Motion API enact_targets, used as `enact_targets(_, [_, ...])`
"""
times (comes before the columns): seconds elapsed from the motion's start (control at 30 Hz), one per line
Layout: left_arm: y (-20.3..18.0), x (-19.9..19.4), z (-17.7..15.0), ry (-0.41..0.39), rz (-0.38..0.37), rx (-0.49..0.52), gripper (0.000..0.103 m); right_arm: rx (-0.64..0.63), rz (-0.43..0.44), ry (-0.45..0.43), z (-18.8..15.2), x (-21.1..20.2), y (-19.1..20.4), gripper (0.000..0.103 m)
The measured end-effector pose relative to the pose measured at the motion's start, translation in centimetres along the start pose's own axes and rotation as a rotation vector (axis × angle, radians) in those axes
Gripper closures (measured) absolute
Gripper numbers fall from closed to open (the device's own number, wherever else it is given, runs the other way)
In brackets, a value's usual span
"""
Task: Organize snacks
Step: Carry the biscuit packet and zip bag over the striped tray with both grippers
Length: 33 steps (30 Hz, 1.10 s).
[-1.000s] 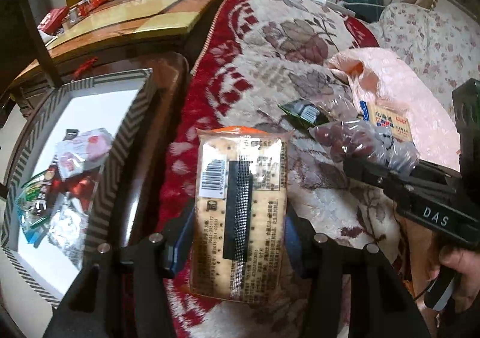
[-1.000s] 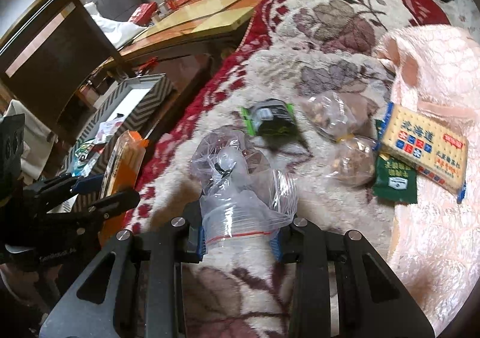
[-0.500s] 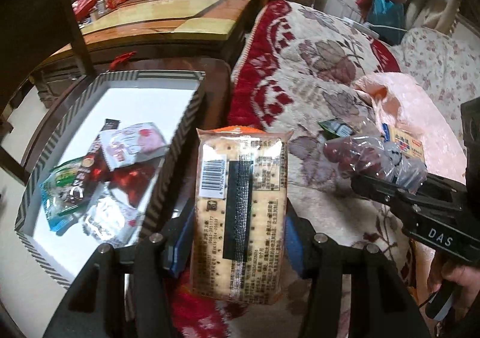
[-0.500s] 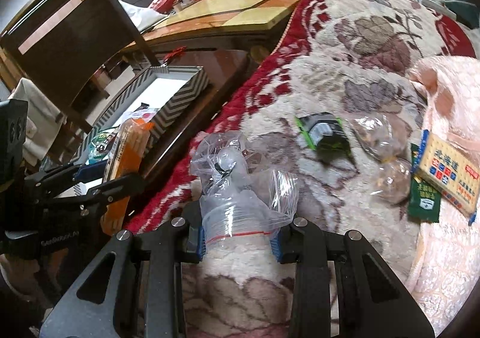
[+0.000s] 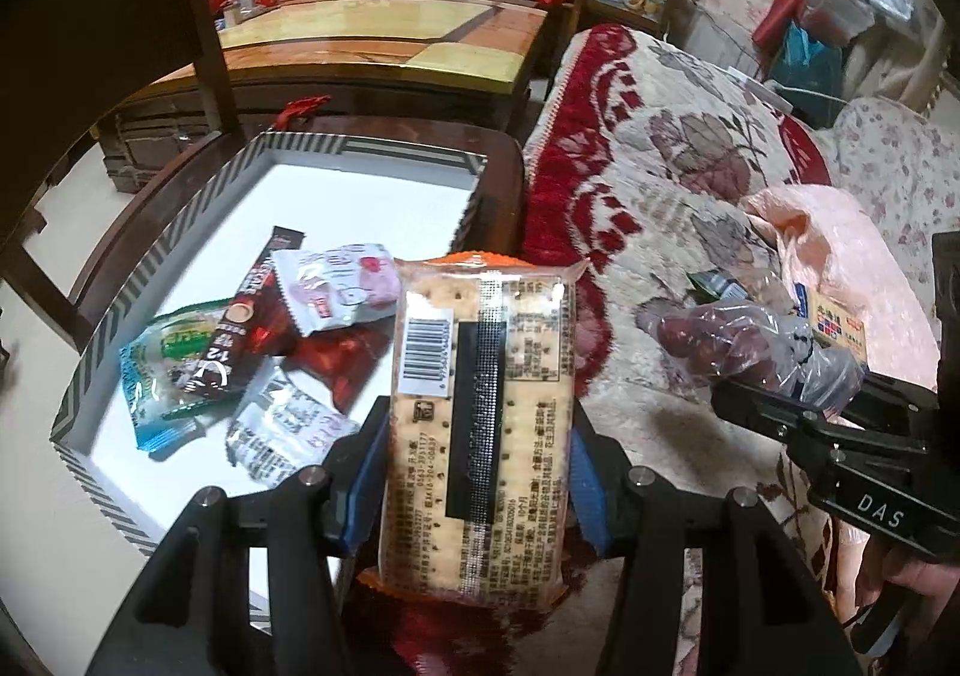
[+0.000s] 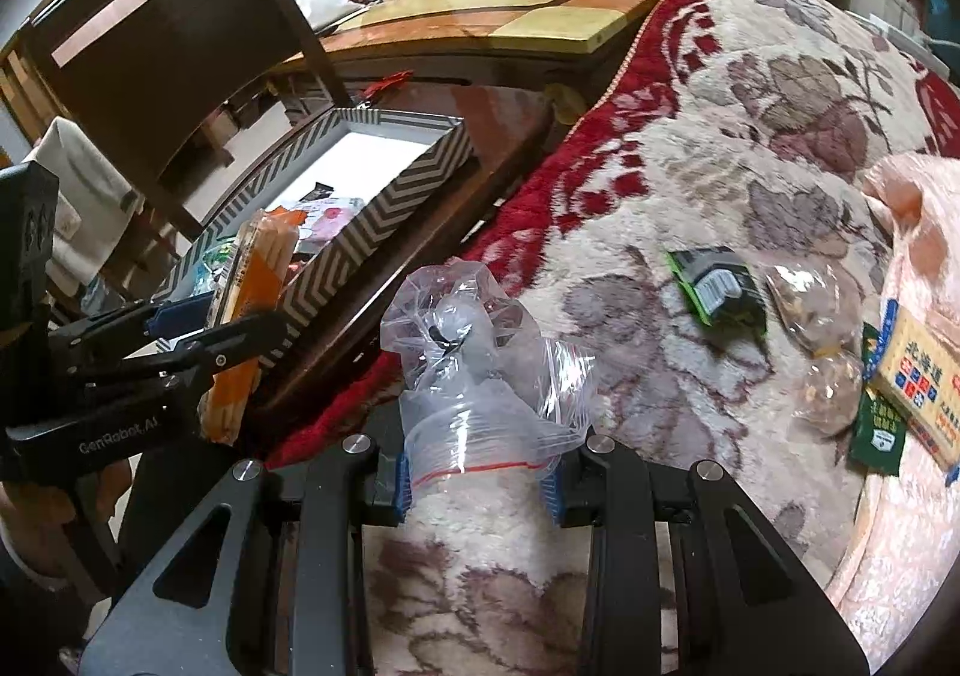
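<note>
Right gripper [image 5: 780, 406] reads "DAS"; coffee sachet [image 5: 240, 328] reads "1+2"

The left gripper [image 5: 474, 472] is showing black angular finger arms with triangular cut-outs, silver round screw heads near the joints, and blue pads [image 5: 591, 496] lining the inner faces. The right gripper [image 6: 480, 481] is showing the same black frame, silver screws and blue pads [image 6: 401, 478]. At the right edge of the left view, white "DAS" lettering is showing on black housing; at the lower left of the right view, "GenRobot.AI" is showing.
</note>
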State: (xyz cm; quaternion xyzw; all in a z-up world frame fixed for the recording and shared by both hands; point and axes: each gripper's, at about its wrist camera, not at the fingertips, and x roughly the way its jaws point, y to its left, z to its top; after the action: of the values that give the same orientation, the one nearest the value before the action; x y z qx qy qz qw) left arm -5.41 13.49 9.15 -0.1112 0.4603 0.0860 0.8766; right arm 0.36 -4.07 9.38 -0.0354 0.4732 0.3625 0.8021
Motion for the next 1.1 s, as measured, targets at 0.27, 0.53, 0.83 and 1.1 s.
enact_targets(0.27, [2.5,-0.2,0.2,-0.009,0.019,-0.048,0.047,-0.055,0.013,0.025,1.4,1.4,2.4,0.072])
enact_targets(0.53, [5.5,-0.6,0.4,-0.027,0.064,-0.091,0.047,-0.11,0.041,0.043,3.1,3.2,5.4,0.072])
enact_targets(0.83, [9.4,-0.8,0.8,-0.041,0.097,-0.16,0.047,-0.175,0.055,0.058,5.1,5.3,8.7,0.072])
enact_targets(1.1, [12.6,-0.1,0.8,-0.028,0.125,-0.223,0.047,-0.214,0.066,0.074,7.3,7.6,10.9,0.072])
